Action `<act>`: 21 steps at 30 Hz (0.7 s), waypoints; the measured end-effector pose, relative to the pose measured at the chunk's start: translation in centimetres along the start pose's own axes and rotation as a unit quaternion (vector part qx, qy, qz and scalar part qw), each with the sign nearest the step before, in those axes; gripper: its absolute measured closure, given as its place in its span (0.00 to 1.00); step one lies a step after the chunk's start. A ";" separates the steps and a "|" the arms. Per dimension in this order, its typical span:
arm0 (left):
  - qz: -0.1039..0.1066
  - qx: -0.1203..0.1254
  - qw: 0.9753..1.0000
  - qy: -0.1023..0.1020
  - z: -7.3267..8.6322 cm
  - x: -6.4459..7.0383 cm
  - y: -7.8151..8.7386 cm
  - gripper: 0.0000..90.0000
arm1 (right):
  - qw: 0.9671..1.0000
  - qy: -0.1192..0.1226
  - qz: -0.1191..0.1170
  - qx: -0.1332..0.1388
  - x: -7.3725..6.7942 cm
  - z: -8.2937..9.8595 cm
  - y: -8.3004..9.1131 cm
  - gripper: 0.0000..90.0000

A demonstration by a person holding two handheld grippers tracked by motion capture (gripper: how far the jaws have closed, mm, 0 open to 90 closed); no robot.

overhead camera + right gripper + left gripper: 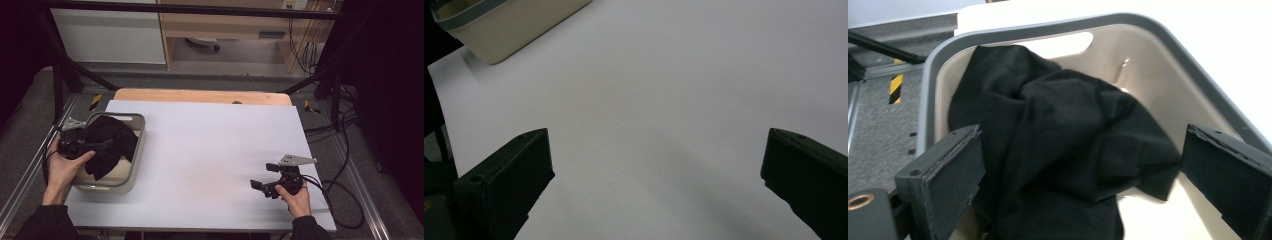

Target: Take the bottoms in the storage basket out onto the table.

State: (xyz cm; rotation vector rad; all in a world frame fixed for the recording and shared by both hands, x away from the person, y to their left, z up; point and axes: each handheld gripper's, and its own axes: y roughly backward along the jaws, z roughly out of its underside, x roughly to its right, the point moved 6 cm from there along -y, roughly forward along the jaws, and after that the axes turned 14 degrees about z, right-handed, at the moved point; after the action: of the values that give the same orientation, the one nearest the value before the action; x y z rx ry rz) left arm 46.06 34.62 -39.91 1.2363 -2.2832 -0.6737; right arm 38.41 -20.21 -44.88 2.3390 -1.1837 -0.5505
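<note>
A cream basket with a grey rim (140, 131) stands at the table's left side, and a crumpled black cloth (112, 140) lies inside it. In the left gripper view the cloth (1058, 145) fills most of the basket (1148, 45). My left gripper (102, 148) hovers over the basket's near left part, open, its jaws wide apart above the cloth (1083, 175). My right gripper (261, 187) is held low over the white table cover near the front right, open with nothing between its jaws (656, 175).
A white sheet (215, 150) covers the table, with a wooden edge (200, 95) at the back. The basket's corner (499, 30) appears far off in the right gripper view. Black cables (340, 195) trail off the right edge. Metal frame rails run along both sides.
</note>
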 end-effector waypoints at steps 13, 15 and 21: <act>-0.018 -0.020 1.000 -0.003 0.5 -1.1 -1.3 0.06 | 1.000 0.000 0.000 0.000 0.0 0.0 0.0 0.01; -0.019 -0.022 1.000 -0.005 0.4 -1.0 -1.6 0.07 | 1.000 0.000 0.000 0.000 0.0 0.0 0.0 0.01; -0.027 -0.038 0.999 -0.008 0.6 -1.3 -2.8 0.08 | 1.000 -0.001 0.000 -0.001 0.0 0.0 0.0 0.01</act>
State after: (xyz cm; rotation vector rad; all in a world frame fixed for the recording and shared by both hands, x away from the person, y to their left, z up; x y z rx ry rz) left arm 48.10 34.48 -42.28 1.2642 -2.2233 -0.7835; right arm 38.41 -20.23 -44.87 2.3367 -1.1832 -0.5531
